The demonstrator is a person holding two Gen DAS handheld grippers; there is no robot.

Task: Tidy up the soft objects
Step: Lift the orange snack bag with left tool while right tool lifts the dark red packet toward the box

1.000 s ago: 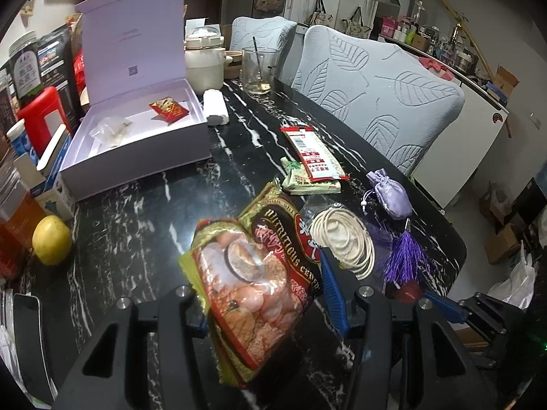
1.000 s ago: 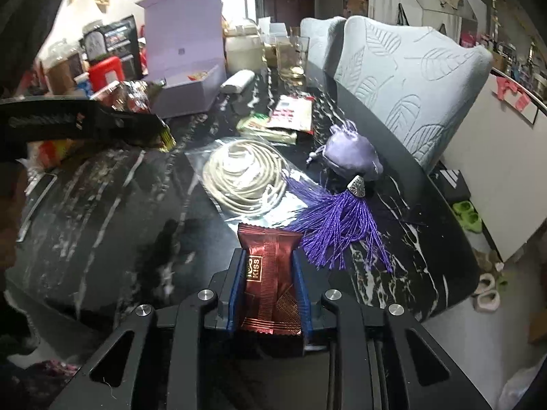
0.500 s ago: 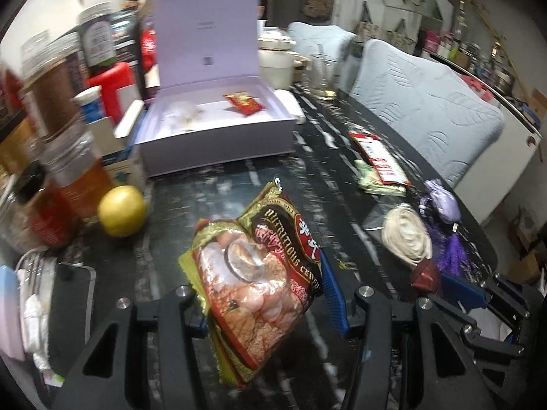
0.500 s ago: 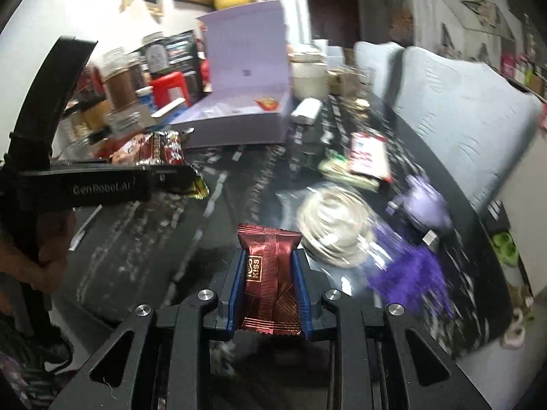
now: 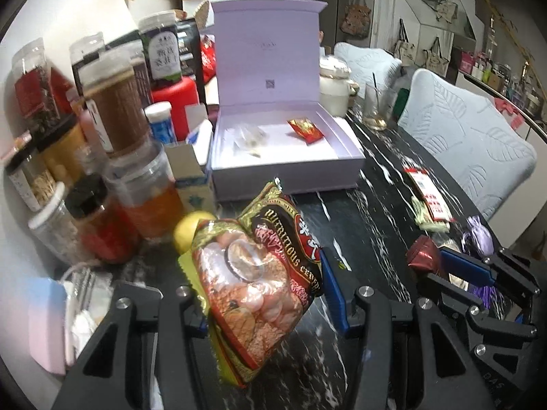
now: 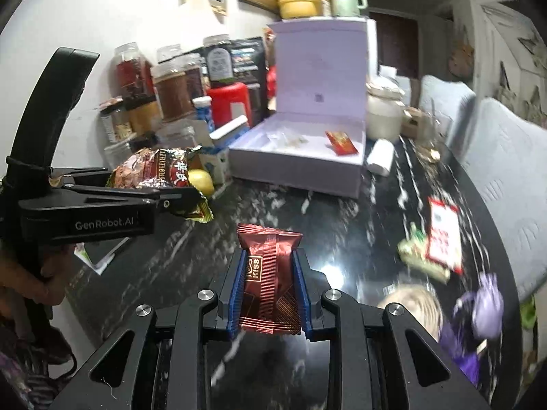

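My left gripper (image 5: 265, 294) is shut on a puffy snack bag (image 5: 263, 266) printed with shrimp crackers, held above the black marble table (image 5: 372, 225). In the right wrist view that bag (image 6: 160, 174) hangs at the left in the same gripper (image 6: 177, 198). My right gripper (image 6: 268, 283) is shut on a dark red candy wrapper (image 6: 268, 273); the wrapper (image 5: 424, 254) also shows at the right of the left wrist view. An open lilac box (image 5: 283, 157) lies ahead, holding a red packet (image 5: 306, 130) and a clear bag (image 5: 248, 138).
Jars and bottles (image 5: 112, 157) crowd the left side, with a lemon (image 5: 186, 230) beside them. On the right lie a red-and-white packet (image 6: 442, 234), a green packet (image 6: 415, 251), a cord coil (image 6: 413, 305) and a purple pouch (image 6: 487, 305). Grey chairs (image 5: 471, 150) line the far edge.
Both grippers swung left and rose with their loads; the lilac box now sits ahead of them and the jars have come into view. Neither grip changed.
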